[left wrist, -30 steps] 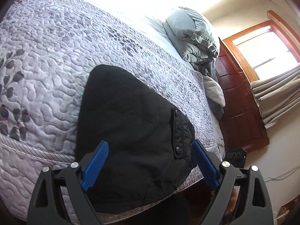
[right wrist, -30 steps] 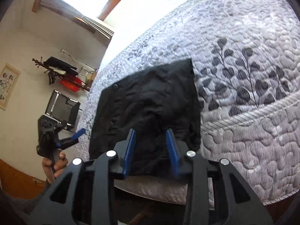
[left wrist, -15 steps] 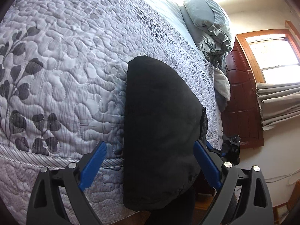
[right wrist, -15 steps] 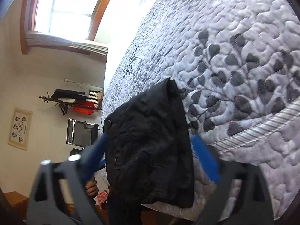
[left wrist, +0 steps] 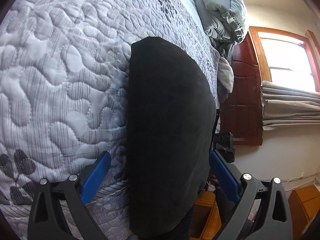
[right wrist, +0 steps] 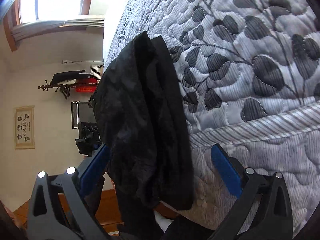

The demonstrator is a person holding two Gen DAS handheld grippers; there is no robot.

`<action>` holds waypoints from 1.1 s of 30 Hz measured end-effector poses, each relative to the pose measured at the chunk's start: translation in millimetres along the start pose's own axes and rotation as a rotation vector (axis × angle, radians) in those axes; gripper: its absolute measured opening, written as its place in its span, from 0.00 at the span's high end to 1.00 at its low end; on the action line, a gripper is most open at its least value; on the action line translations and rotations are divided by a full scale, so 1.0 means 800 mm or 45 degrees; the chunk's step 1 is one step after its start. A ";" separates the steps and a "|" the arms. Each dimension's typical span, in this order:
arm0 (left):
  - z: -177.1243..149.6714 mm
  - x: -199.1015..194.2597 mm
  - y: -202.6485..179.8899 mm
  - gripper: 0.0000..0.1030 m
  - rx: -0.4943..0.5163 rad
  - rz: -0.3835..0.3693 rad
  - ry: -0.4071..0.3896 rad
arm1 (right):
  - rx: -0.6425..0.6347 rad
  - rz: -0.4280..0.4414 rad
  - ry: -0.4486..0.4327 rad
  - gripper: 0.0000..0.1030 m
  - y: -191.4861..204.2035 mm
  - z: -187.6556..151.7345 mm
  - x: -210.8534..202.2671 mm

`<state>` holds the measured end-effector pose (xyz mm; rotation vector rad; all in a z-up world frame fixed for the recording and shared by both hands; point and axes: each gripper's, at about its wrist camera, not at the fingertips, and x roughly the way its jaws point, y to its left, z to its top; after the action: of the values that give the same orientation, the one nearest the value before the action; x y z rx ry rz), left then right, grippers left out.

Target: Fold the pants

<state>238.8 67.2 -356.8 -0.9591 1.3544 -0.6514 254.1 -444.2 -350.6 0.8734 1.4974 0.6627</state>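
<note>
The black pants (left wrist: 170, 110) lie folded into a thick bundle on the grey quilted bed (left wrist: 60, 70), their near end hanging over the mattress edge. My left gripper (left wrist: 159, 156) straddles the bundle with its jaws opening, and the blue pads stand clear of the cloth on both sides. In the right wrist view the pants (right wrist: 144, 120) show rumpled layers and a snap at their left edge. My right gripper (right wrist: 160, 148) is open wide around the bundle's near end without pressing it. Each view catches the other gripper's body past the pants.
The leaf-patterned quilt (right wrist: 250, 60) stretches away from the pants. Bundled grey bedding (left wrist: 220, 10) sits at the head of the bed by a dark wooden headboard (left wrist: 244, 92). A window (left wrist: 286, 64), a coat rack (right wrist: 68, 84) and wooden floor (right wrist: 108, 204) surround the bed.
Both grippers have sunk and closed in on the pants while rolling. The right gripper's jaws went from narrow to wide. The pants now fill the gap between each pair of pads.
</note>
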 end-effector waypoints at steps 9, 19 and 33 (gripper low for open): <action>0.003 0.040 -0.013 0.04 0.037 -0.020 0.081 | -0.049 0.006 0.086 0.02 0.033 0.013 0.046; -0.007 0.053 -0.036 0.57 0.047 0.123 0.056 | -0.115 -0.050 0.062 0.43 0.065 0.004 0.063; 0.033 -0.029 -0.090 0.73 0.158 0.179 -0.107 | -0.313 -0.015 0.047 0.58 0.192 0.064 0.072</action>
<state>271.6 56.6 -284.1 -0.7761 1.2790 -0.5750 326.8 -315.6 -262.8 0.6667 1.4168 0.8388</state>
